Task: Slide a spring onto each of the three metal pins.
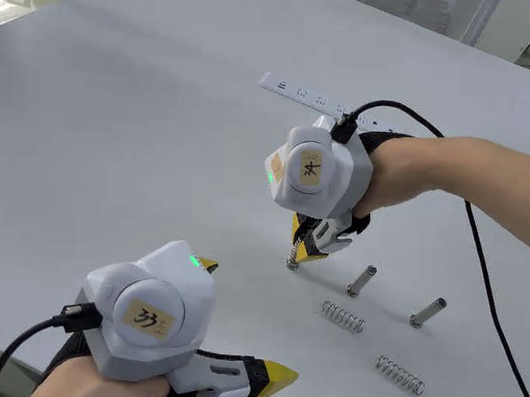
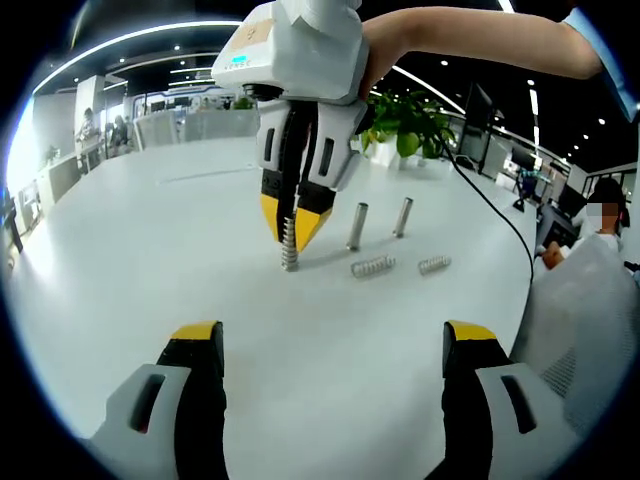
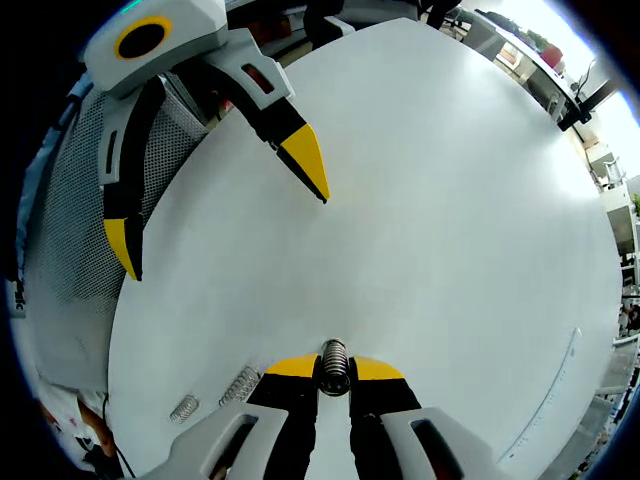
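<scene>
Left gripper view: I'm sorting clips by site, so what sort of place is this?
Likely an open-plan office or lab: long ceiling light strips, a leafy plant and a big white table.

Three metal pins, upright: sprung pin [image 1: 292, 264] at 9 o'clock of the row, middle pin [image 1: 362, 281], outer pin [image 1: 427, 312] at 3 o'clock. Three springs: mounted spring [image 1: 294, 252], plus two lying loose at 6 o'clock of the bare pins, first loose spring [image 1: 342, 317] and second loose spring [image 1: 400, 375]. Two grippers: right gripper [image 1: 303, 249], left gripper [image 1: 247, 319]. One power strip [image 1: 307, 95] at 12 o'clock. Two cables: right cable [image 1: 477, 256], left cable [image 1: 17, 345].
</scene>
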A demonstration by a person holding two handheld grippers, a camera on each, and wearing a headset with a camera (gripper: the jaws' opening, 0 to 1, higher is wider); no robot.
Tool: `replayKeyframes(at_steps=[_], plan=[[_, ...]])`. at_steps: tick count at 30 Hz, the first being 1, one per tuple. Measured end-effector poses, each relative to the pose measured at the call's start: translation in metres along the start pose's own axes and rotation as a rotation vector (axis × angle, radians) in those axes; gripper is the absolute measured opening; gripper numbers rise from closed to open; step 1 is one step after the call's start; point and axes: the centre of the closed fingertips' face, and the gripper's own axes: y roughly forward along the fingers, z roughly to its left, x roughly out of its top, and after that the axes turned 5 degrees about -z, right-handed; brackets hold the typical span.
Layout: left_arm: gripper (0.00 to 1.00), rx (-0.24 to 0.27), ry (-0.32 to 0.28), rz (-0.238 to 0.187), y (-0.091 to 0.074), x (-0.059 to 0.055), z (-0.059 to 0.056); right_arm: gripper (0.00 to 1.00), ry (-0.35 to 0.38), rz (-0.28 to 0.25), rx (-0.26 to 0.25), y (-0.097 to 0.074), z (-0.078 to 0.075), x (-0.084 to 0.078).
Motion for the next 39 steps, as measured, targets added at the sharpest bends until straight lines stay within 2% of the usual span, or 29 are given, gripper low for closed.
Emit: replayKeyframes(at_steps=[18, 20, 23, 28, 32, 36, 39], plan=[[0.88, -0.003, -0.001, 0.004, -0.0004, -0.0008, -0.0018, 0.08, 0.014, -0.012, 0.000, 0.0064, 0.0004, -0.0024], [0.88, -0.003, 0.001, 0.003, -0.0005, -0.0006, -0.0021, 0.11, 0.024, -0.023, 0.005, 0.0070, 0.0018, -0.0010], [0.88, -0.003, -0.001, 0.002, -0.0005, -0.0004, -0.0017, 0.20, 0.034, -0.031, -0.002, 0.0076, 0.0011, 0.0000], [0.88, -0.003, -0.003, -0.001, -0.0008, 0.0010, -0.0019, 0.46, 0.041, -0.062, -0.028, 0.0081, -0.0016, 0.0023], [0.88, -0.004, -0.004, -0.003, -0.0008, 0.0015, -0.0024, 0.61, 0.068, -0.089, -0.042, 0.0064, -0.0026, 0.0021], [0.88, -0.002, -0.005, -0.006, -0.0009, 0.0018, -0.0021, 0.86, 0.079, -0.112, -0.077, 0.0045, -0.0066, 0.0008], [0.88, -0.002, -0.002, -0.009, -0.0010, 0.0025, -0.0020, 0.99, 0.097, -0.130, -0.092, 0.0030, -0.0077, 0.0006]])
